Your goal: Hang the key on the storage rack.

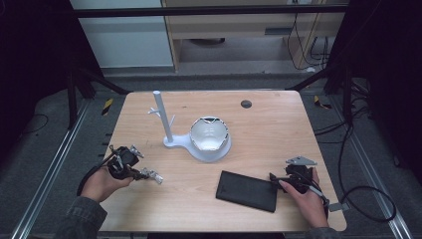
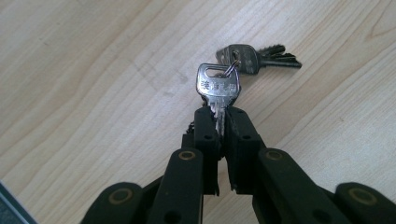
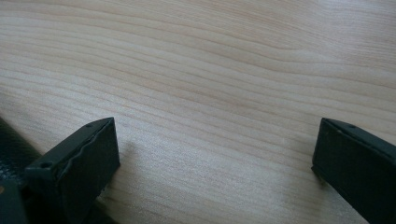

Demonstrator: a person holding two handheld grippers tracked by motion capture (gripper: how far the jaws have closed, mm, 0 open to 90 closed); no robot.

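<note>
Two claws: our left claw [image 2: 219,122] clamps a key [image 2: 218,88]; our right claw [image 3: 215,154] stands apart over the surface [image 3: 210,70].

The person's left hand [image 1: 102,183] comes in from the bottom left, sleeve at the forearm, and grips the left tool [image 1: 149,174], which points right, roughly level. In the left gripper view its jaws are pressed together, pinching a key [image 2: 218,88] by the blade. The right hand [image 1: 307,199] holds the right tool [image 1: 273,180] low, pointing left; in the right gripper view its jaws stand wide apart
</note>
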